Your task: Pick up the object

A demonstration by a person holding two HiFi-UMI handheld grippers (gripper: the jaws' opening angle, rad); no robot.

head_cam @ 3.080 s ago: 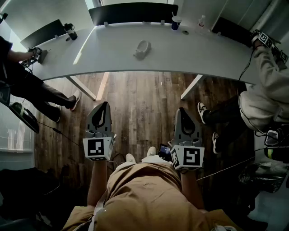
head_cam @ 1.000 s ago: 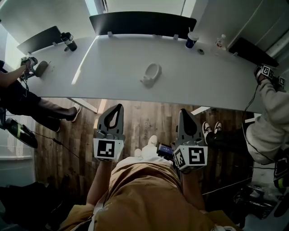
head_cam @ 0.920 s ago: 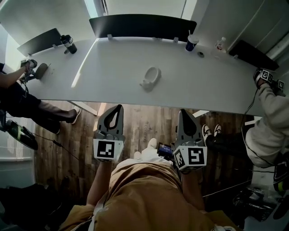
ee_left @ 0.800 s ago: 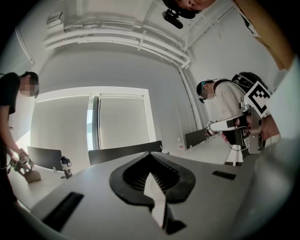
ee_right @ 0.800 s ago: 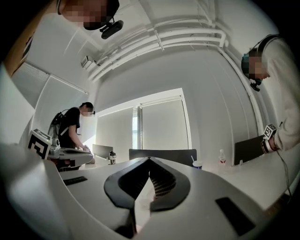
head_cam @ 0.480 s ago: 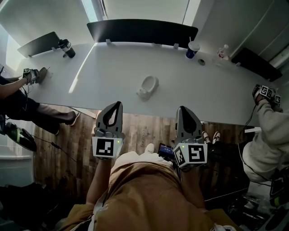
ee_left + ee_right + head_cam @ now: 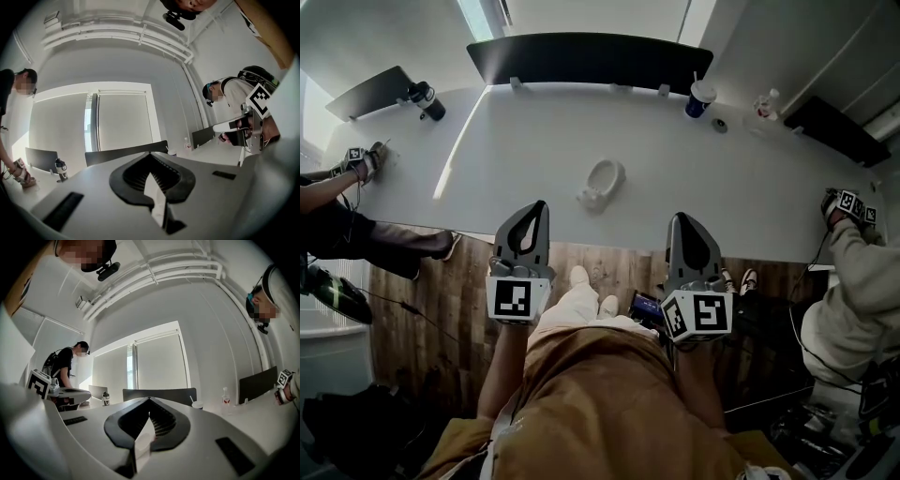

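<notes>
The object (image 7: 600, 183) is a small pale rounded thing lying alone in the middle of the white table (image 7: 516, 150). It shows only in the head view. My left gripper (image 7: 534, 208) is shut and holds nothing, its tip over the table's near edge, left of the object and nearer than it. My right gripper (image 7: 683, 221) is likewise shut with nothing in it, at the near edge to the object's right. In the left gripper view the jaws (image 7: 150, 155) point level across the room; the right gripper view shows its jaws (image 7: 149, 400) the same way.
A long black screen (image 7: 591, 58) lines the table's far edge. A cup with a straw (image 7: 700, 97) and a small bottle (image 7: 766, 101) stand far right, a dark bottle (image 7: 425, 98) far left. A person works at each end. Wooden floor (image 7: 600, 267) lies below.
The table and the object have come nearer in the head view. Both gripper tips, earlier over the floor, now reach the table's near edge. Both stay shut.
</notes>
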